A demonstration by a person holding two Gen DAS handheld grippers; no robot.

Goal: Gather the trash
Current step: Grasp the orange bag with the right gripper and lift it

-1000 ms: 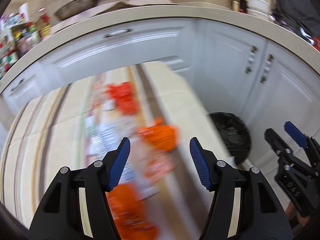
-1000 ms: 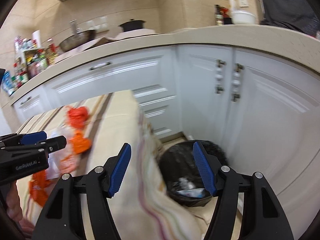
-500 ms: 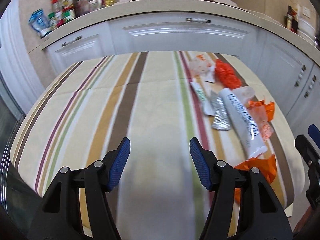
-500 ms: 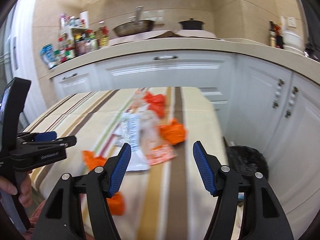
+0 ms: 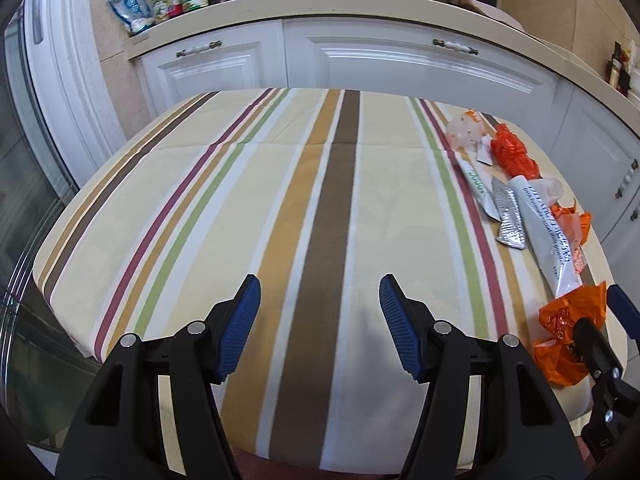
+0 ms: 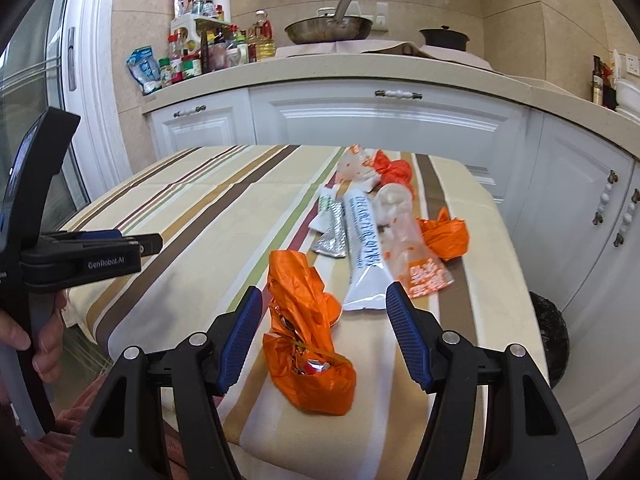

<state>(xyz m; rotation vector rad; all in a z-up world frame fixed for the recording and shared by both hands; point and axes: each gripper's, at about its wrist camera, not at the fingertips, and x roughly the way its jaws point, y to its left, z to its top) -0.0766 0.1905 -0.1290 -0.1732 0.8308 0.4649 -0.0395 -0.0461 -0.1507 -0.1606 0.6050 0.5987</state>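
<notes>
Approaching the litter, first pick not yet made. Both tongs stand apart and empty: the right gripper (image 6: 324, 320) hangs over the nearest orange wrapper (image 6: 308, 340), the left gripper (image 5: 320, 320) over bare striped tablecloth (image 5: 248, 216) beside it. Beyond that wrapper lie a white pouch (image 6: 364, 256) and foil sachet (image 6: 334, 236); the black bin (image 6: 550, 340), seemingly floor-standing, sits past the tablecloth's right edge. Next: lower, close on the wrapper.

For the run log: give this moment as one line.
left claw: open, empty, above striped tablecloth | right claw: open, above crumpled orange plastic bag | black-lined bin: right of table
</notes>
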